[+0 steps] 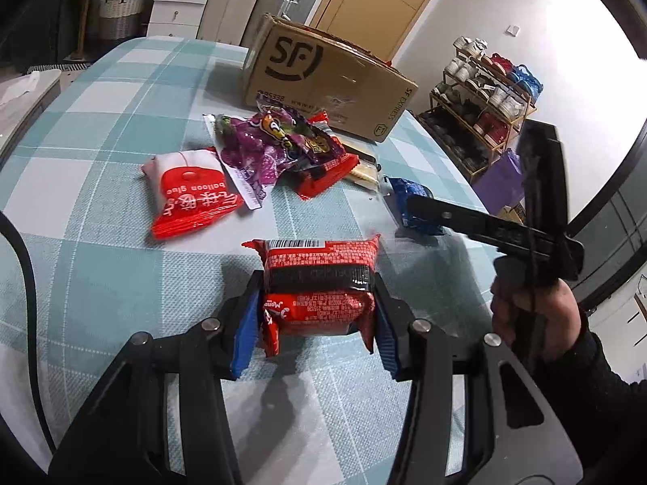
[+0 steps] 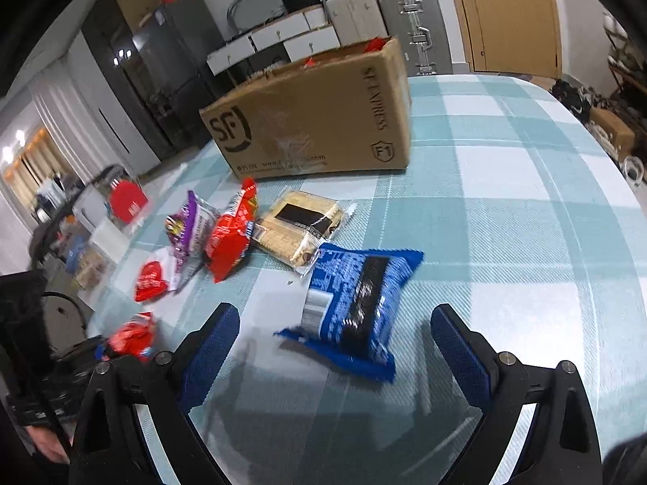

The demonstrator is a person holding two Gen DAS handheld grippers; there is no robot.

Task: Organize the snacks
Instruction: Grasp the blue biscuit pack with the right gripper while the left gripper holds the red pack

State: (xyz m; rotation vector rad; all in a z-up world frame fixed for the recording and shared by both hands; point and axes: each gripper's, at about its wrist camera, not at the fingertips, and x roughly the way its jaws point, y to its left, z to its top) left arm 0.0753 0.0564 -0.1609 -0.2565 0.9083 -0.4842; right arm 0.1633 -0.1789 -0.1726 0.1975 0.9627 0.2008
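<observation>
My left gripper (image 1: 315, 285) is shut on a red snack packet (image 1: 319, 260), held just above the checked tablecloth (image 1: 121, 121). A blue snack packet (image 2: 356, 307) lies flat on the cloth. My right gripper (image 2: 335, 325) hovers over it, open, with a blue pad on either side and neither touching. The left wrist view shows the same blue packet (image 1: 412, 202) under the right tool, with the person's hand (image 1: 533, 315) on its handle. An open cardboard box (image 2: 315, 121) marked SF stands behind the snacks.
A loose pile lies between the box (image 1: 323, 76) and the grippers: a red balloon-glue pack (image 1: 190, 198), a purple packet (image 1: 259, 145), another red packet (image 2: 230, 238), a clear biscuit pack (image 2: 299, 226). A shoe rack (image 1: 485, 97) and suitcases (image 2: 412, 24) stand beyond the table.
</observation>
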